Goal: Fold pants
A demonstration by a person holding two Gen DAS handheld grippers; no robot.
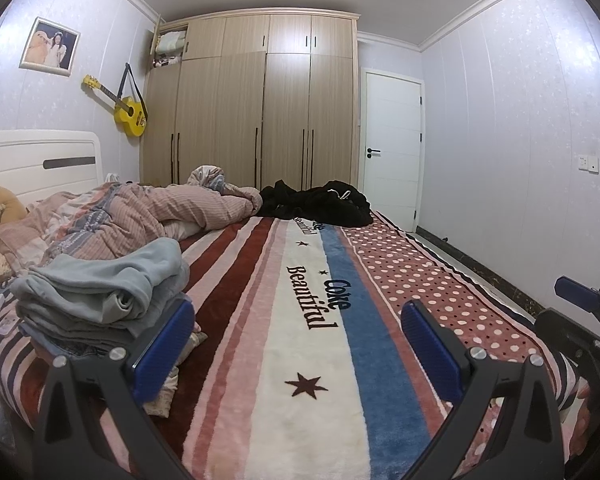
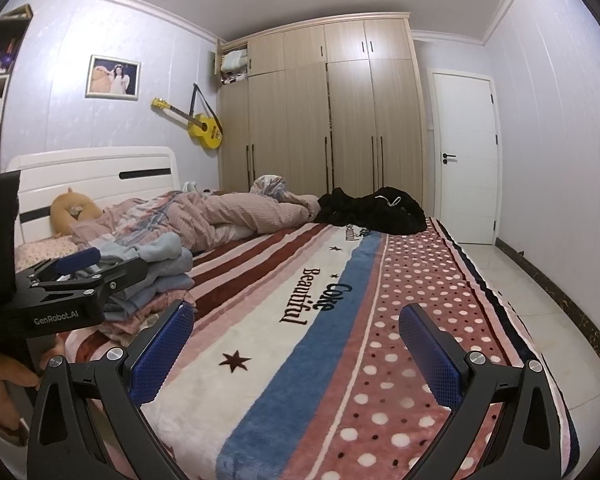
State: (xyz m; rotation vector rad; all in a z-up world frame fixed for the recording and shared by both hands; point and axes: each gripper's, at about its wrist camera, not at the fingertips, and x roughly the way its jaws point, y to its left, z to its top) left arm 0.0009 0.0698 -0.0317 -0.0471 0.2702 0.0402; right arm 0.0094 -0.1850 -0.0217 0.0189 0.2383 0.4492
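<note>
Both your grippers stand spread wide and hold nothing: left gripper [image 1: 298,350], right gripper [image 2: 296,350]. The crumpled black fabric pants [image 1: 320,202] lie at the far end of the striped and dotted plush blanket [image 1: 300,320], well apart from either gripper.

The black garment heap [image 1: 320,202] may be pants; the folded stack [image 1: 100,292] hides lower layers.

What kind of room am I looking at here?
A home bedroom, almost certainly. A bed with a white headboard fills most of the view, a tall wooden wardrobe lines the far wall, and a rumpled quilt and clothes lie on the striped blanket.
</note>
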